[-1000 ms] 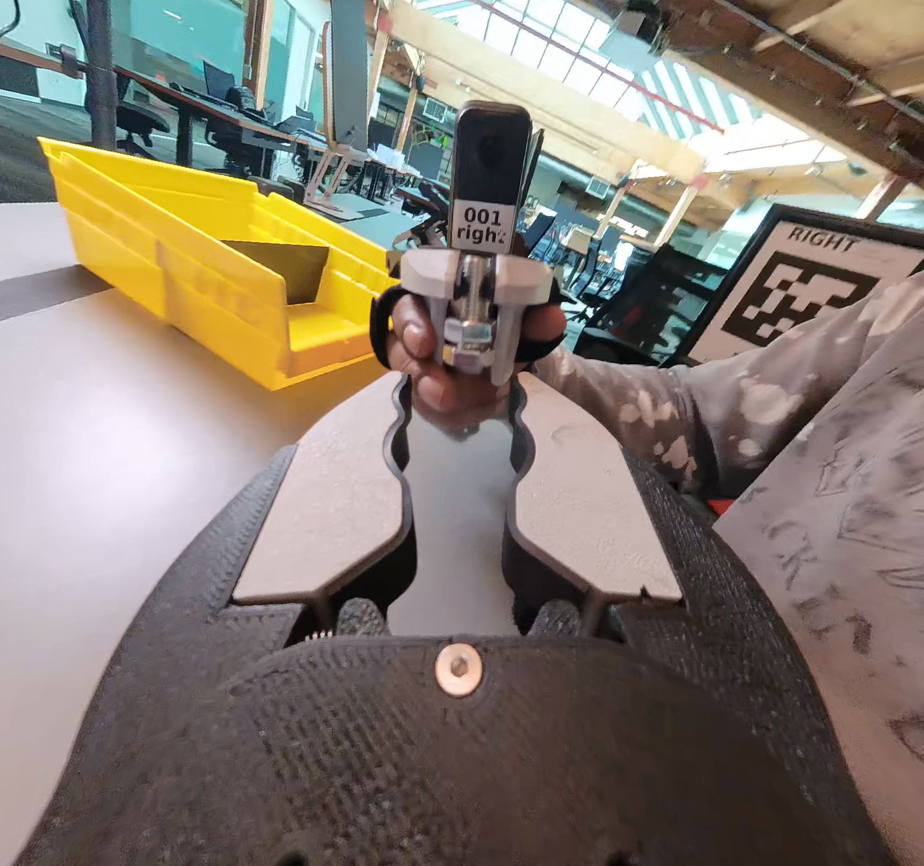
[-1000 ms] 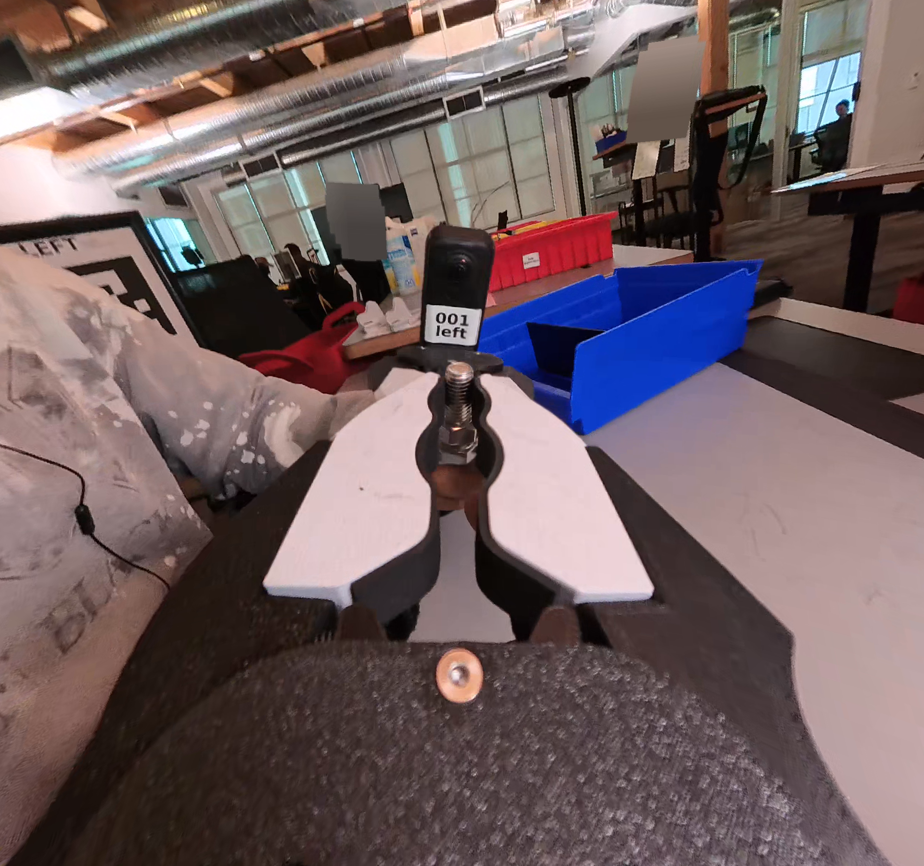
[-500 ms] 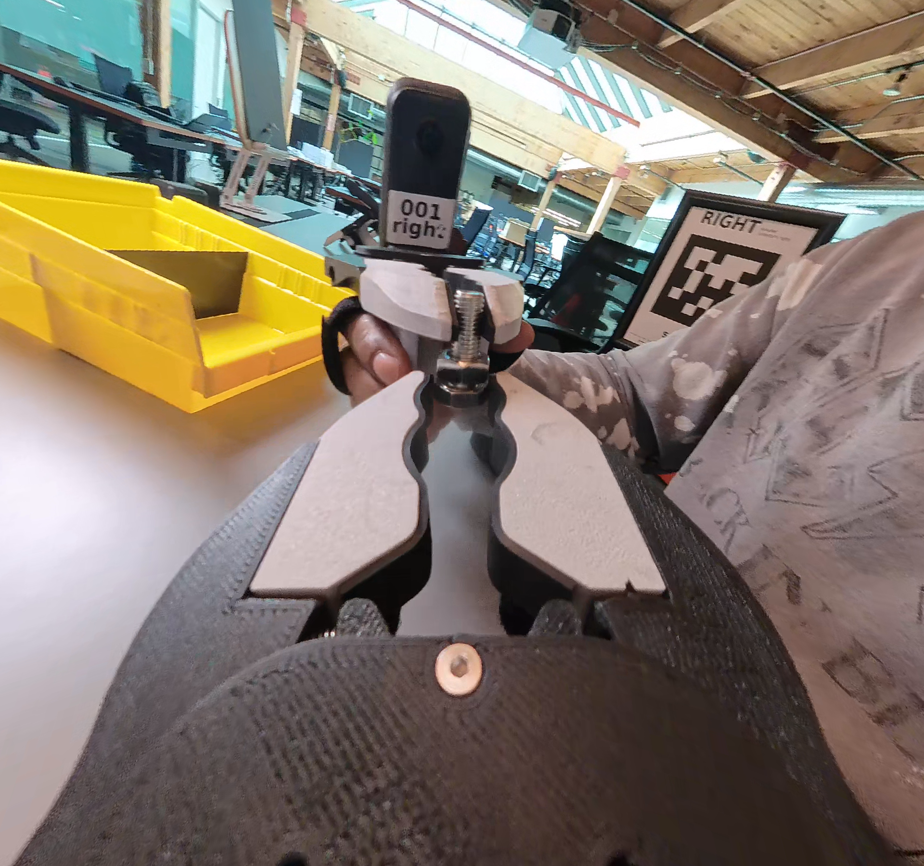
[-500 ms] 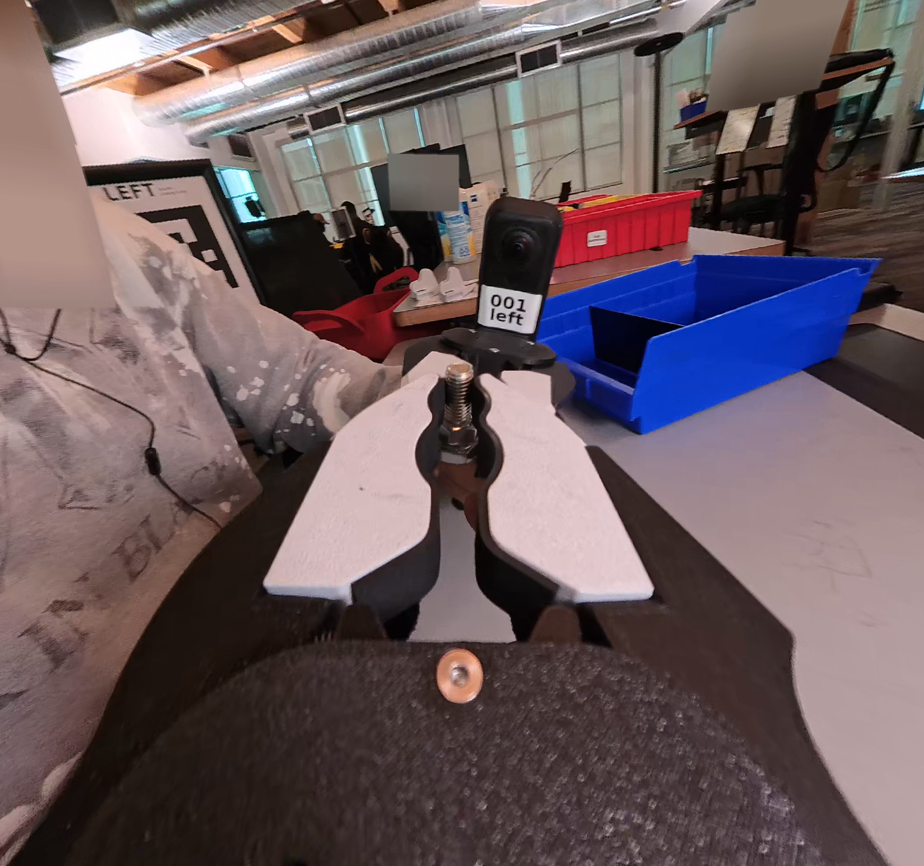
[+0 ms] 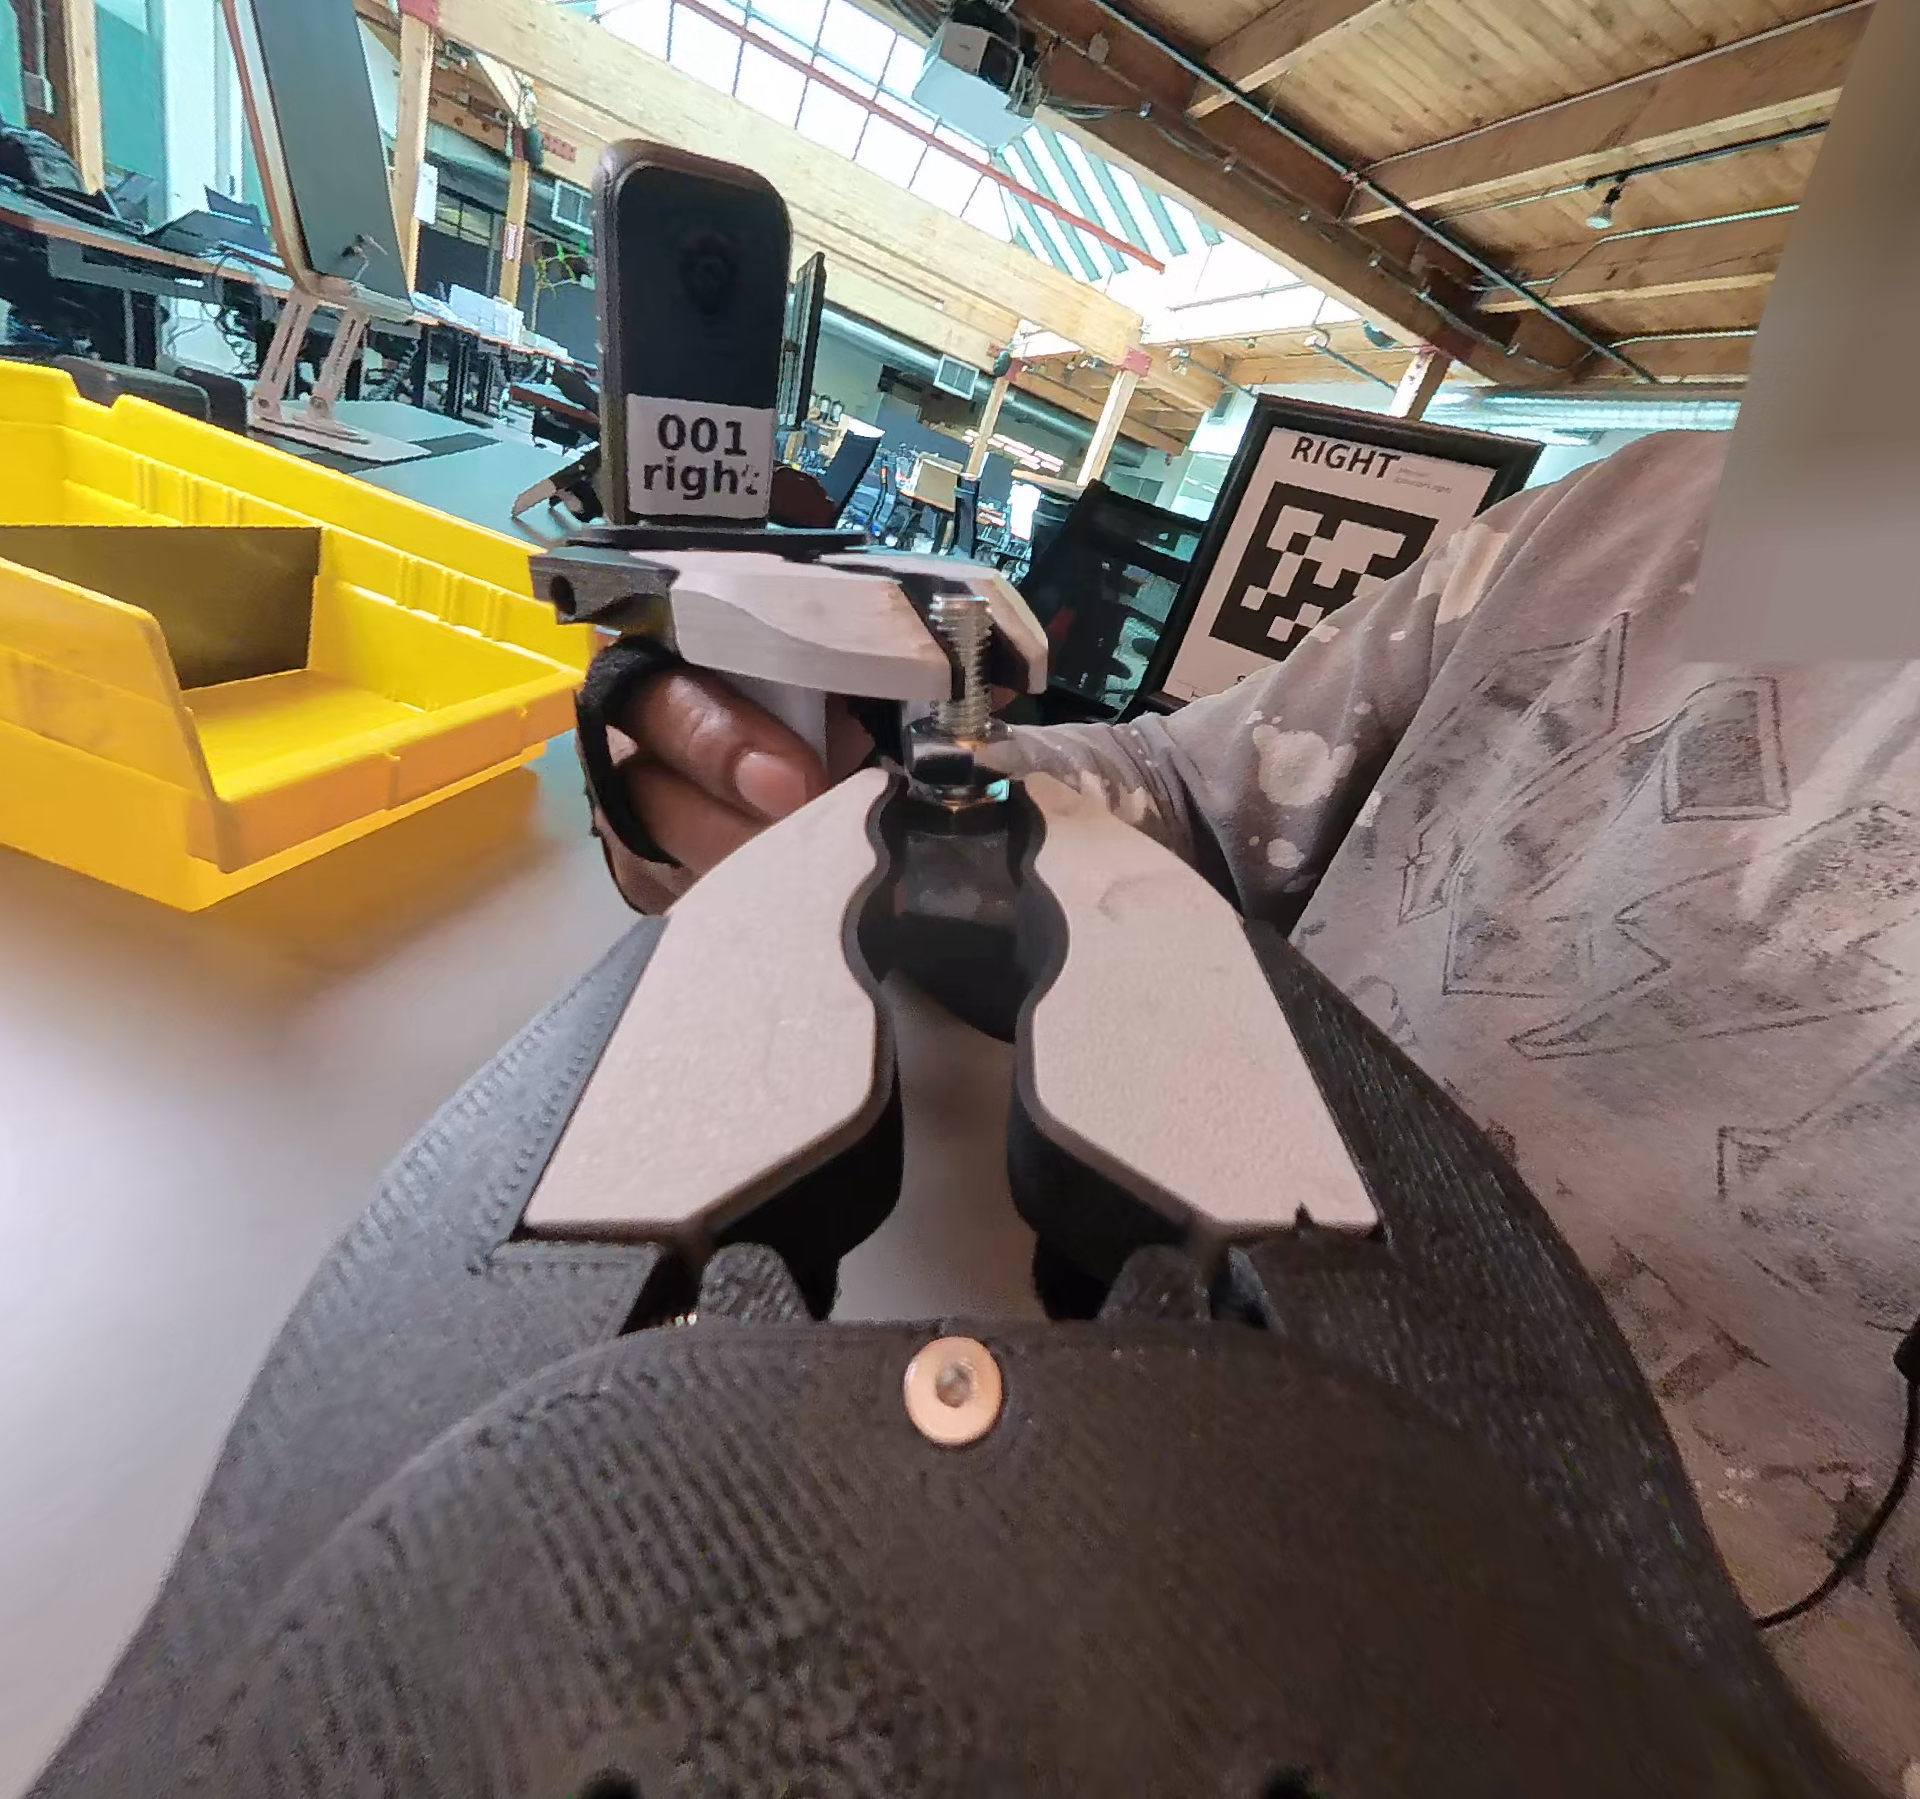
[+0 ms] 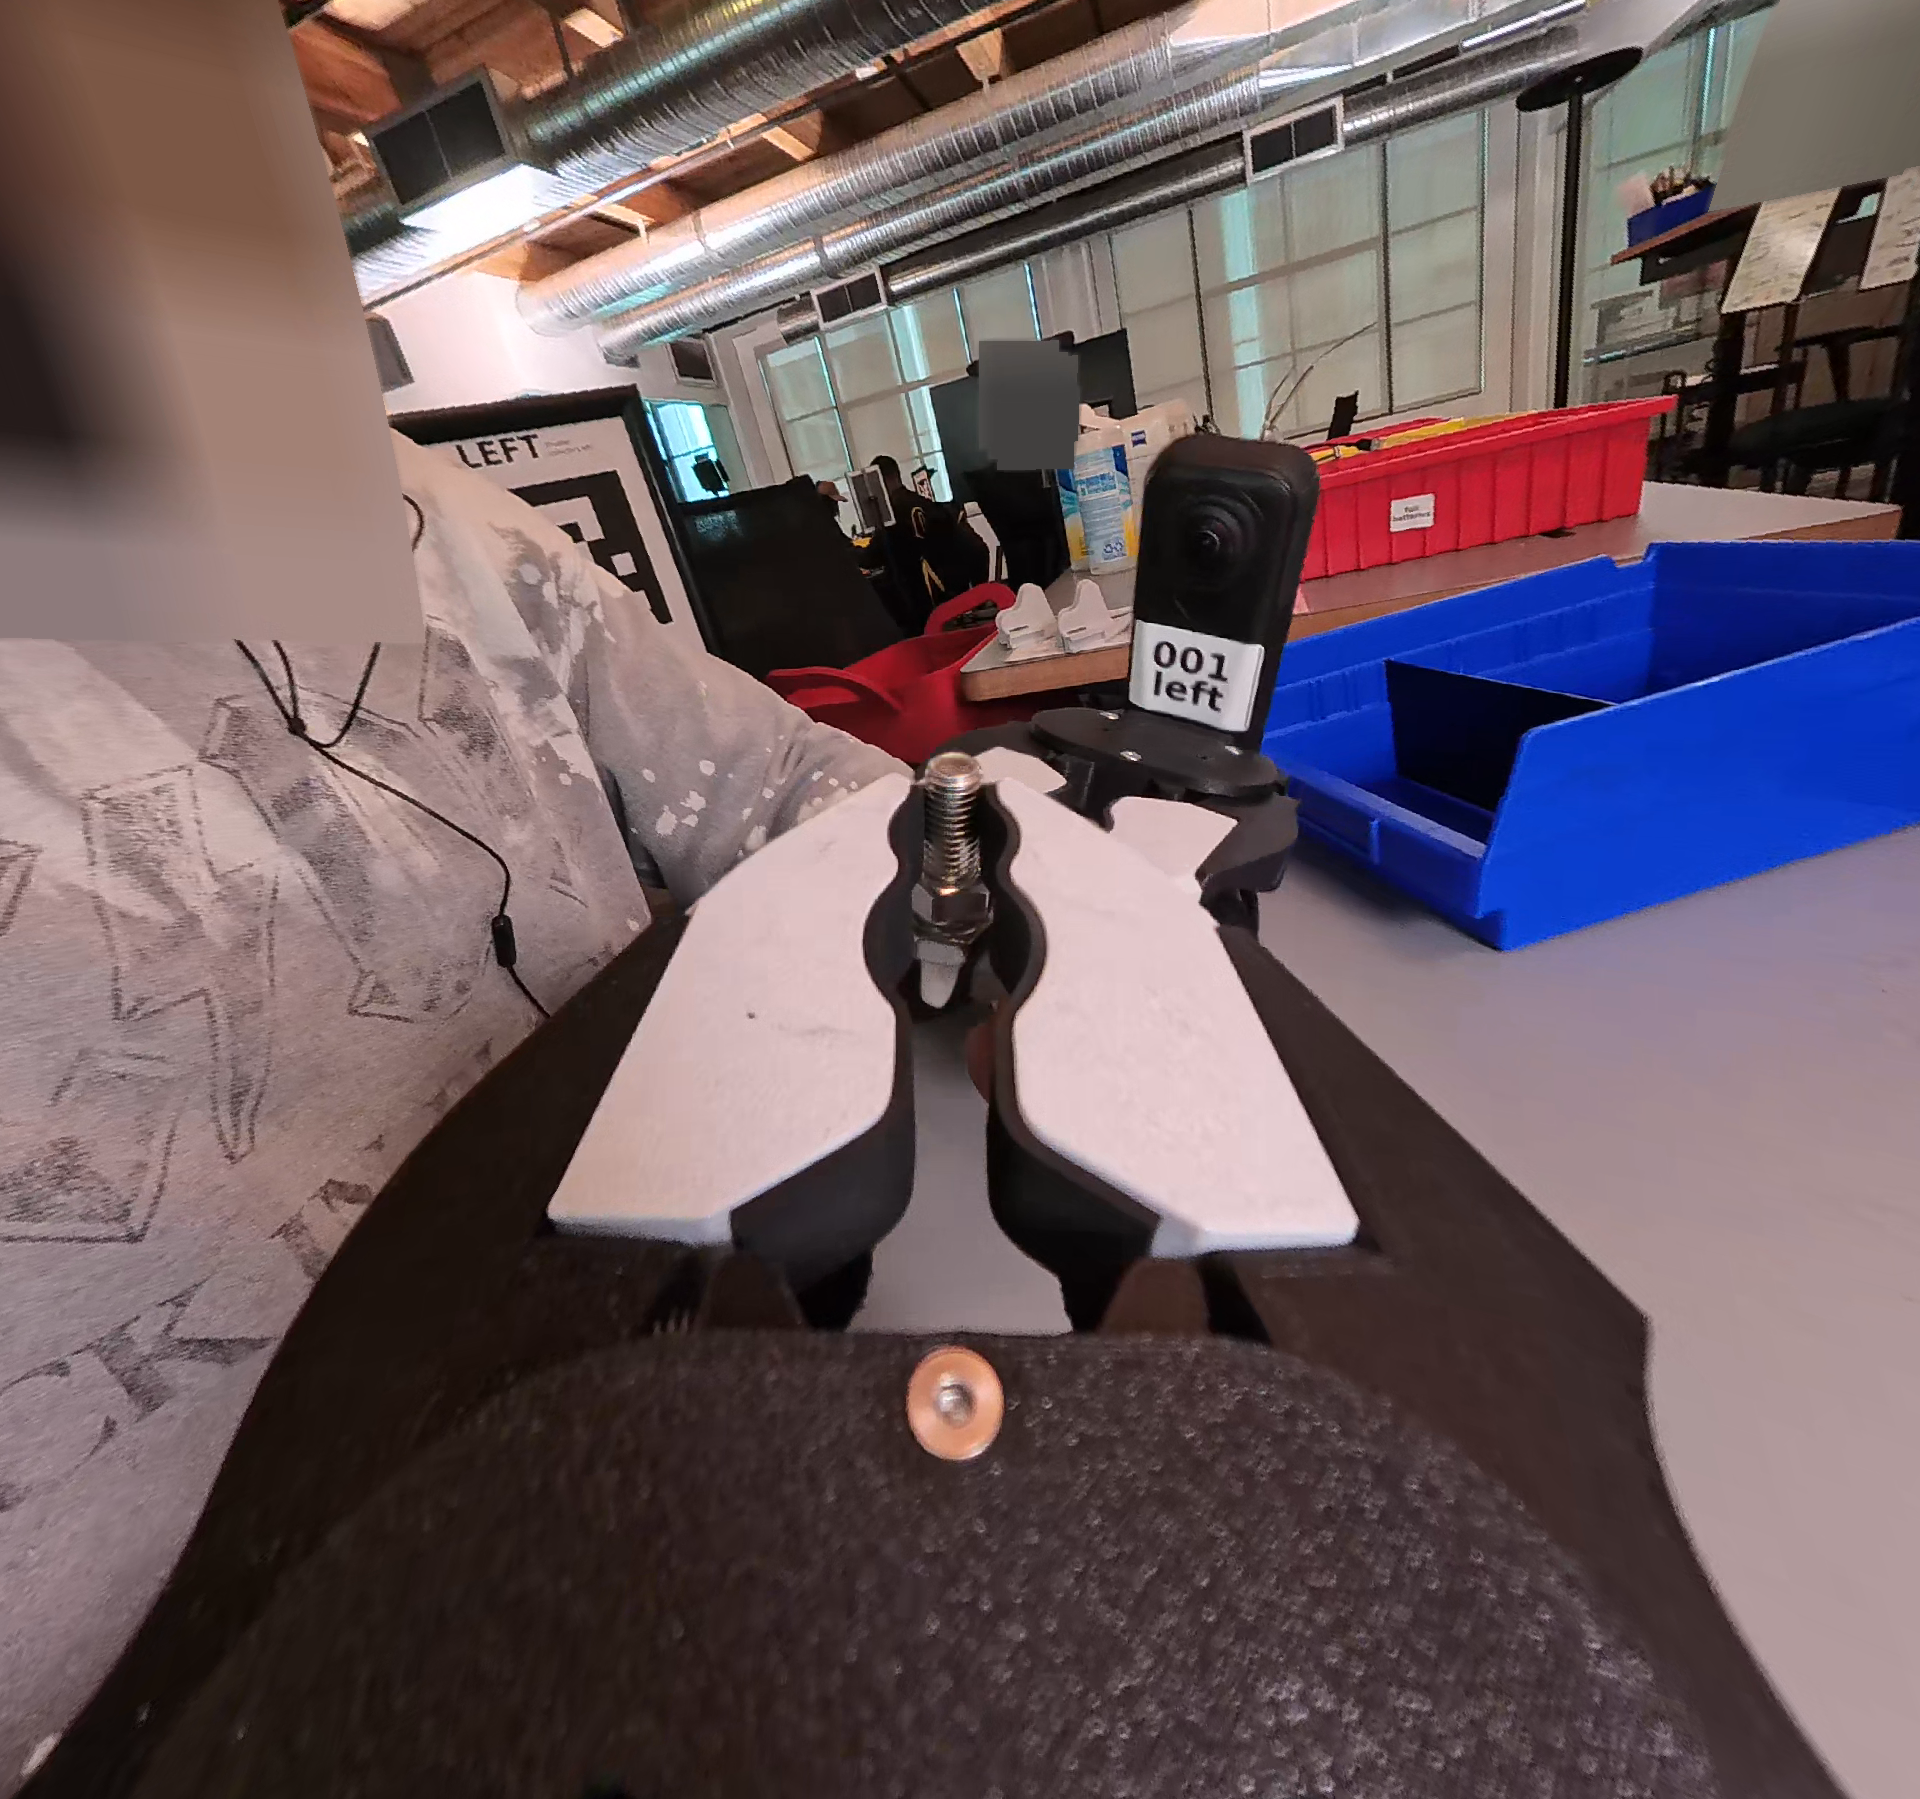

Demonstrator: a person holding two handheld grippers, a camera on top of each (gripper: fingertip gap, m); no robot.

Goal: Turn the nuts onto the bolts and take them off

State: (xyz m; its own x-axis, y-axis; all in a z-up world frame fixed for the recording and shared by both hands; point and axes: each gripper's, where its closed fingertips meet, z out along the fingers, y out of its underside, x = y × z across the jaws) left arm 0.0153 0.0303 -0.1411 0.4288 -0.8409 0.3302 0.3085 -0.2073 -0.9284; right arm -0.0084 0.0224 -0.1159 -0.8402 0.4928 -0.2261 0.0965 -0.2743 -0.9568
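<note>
- Grey tabletop [image 5: 208,1074] in an open workshop; yellow bin [image 5: 312,710] on one side, blue bin [image 6: 1662,762] on the other.
- Right gripper [image 6: 951,856]: jaws clamped on the bolt [image 6: 951,819] by its threaded shank, apparently to keep it from spinning.
- Left gripper [image 5: 956,814]: jaws pinched on the hex nut [image 5: 956,793], threaded low on the bolt, placed for turning.

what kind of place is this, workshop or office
Most likely an open-plan workshop or lab in a converted industrial building: bare wooden ceiling beams, exposed metal air ducts, and plastic parts bins on the tables, a yellow bin and a blue bin.
</note>
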